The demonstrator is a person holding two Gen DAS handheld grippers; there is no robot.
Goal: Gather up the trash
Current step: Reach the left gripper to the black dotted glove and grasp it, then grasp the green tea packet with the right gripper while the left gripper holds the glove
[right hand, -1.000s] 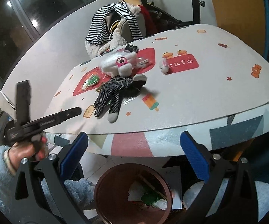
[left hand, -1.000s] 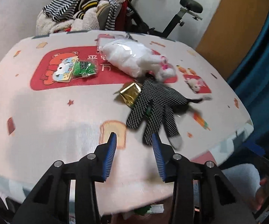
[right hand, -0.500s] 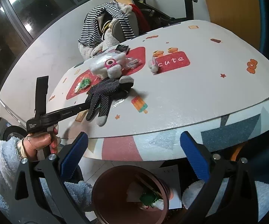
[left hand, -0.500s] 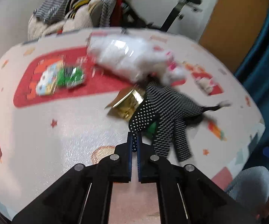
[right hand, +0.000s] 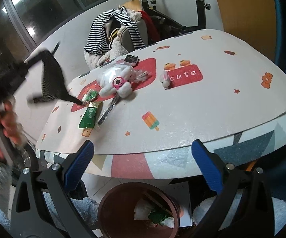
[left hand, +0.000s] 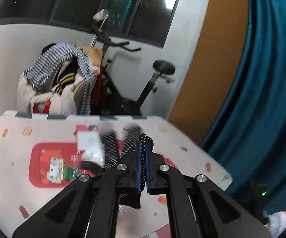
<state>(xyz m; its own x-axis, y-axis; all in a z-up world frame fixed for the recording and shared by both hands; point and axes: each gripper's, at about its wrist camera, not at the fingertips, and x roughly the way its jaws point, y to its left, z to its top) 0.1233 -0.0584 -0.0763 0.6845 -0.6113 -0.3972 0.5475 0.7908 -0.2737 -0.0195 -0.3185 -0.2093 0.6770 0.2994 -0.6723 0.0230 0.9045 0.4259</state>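
Hanging in the air over the left edge of the tabletop [right hand: 212, 107], the black dotted glove [right hand: 51, 79] is pinched by one finger between the blue pads of the left gripper [left hand: 142, 166]. Those fingers are clenched tight on the glove, and its other fingers look blurry as they flop about.

Down on the tabletop, near the left edge, lies a green wrapper [right hand: 89, 117] with a gold wrapper [right hand: 93, 104] touching its far end. Just beside them is a clear, dark plastic wrapper [right hand: 108, 110]. A small green packet [right hand: 91, 95] sits on the red patch a bit farther back. A white fluffy toy in a clear bag [right hand: 117, 79] lies near the middle, toward the far edge. A little black packet [right hand: 131, 59] rests close to the far edge, behind the toy. A tiny white bunny [right hand: 165, 79] sits next to the red patch that says "cute".

Below the near edge of the tabletop stands a brown bin [right hand: 107, 204] on the floor, with some paper and green scraps inside. The right gripper [right hand: 143, 168] hovers over it with its blue fingers spread wide, holding nothing.

Behind the tabletop, a chair piled with striped clothes [right hand: 113, 29] stands beside an exercise bike [left hand: 123, 91]. A blue curtain [left hand: 261, 99] hangs on the right.
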